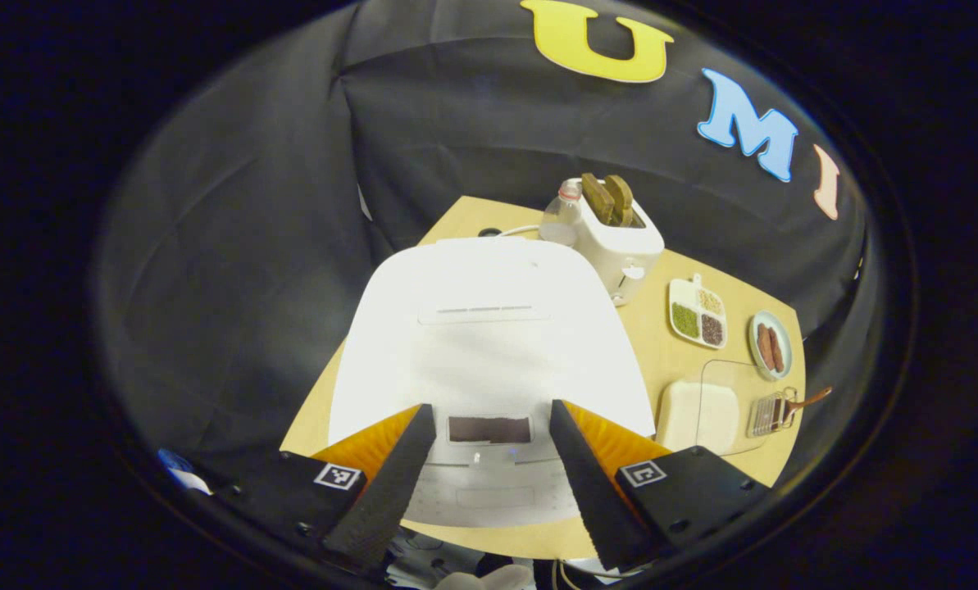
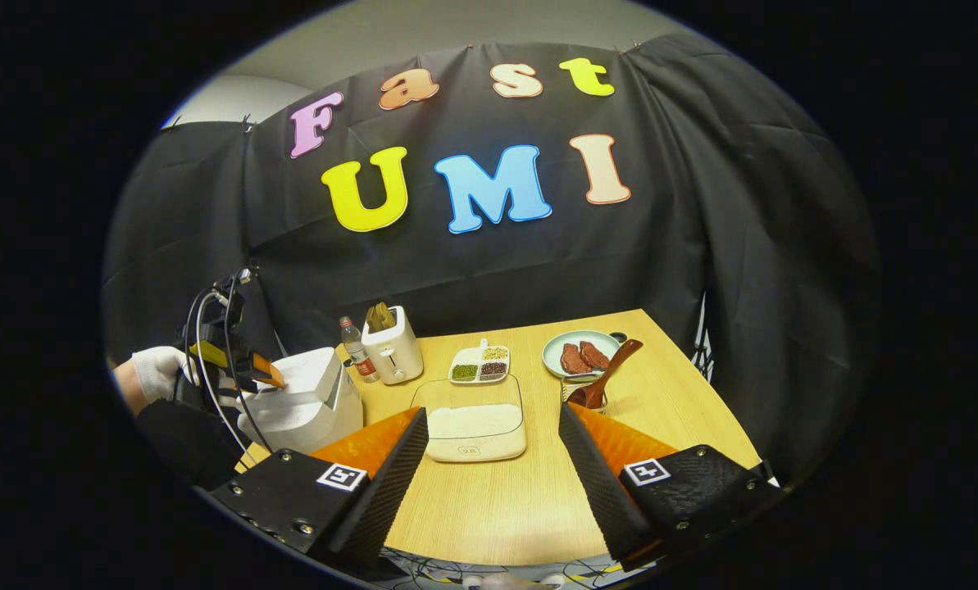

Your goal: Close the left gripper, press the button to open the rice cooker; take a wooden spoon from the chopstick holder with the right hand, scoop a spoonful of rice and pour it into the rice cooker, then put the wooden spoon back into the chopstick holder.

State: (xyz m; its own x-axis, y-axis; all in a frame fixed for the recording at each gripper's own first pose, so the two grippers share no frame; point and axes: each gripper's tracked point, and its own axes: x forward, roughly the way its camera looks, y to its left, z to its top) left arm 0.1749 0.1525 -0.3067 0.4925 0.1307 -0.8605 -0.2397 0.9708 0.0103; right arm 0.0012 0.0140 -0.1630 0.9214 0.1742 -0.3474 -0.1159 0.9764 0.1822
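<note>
Above the table's left edge, we hold the left tongs [image 1: 484,475] apart, directly over the closed rice cooker [image 1: 489,344].

Bare table [image 2: 497,500] lies before the rice tray [image 2: 475,426]; toaster [image 2: 393,351] and rice cooker [image 2: 308,401] crowd its left

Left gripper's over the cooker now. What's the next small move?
Probably close the left gripper first: its jaws stand open above the rice cooker, whose lid is still down. Then press the button.
</note>
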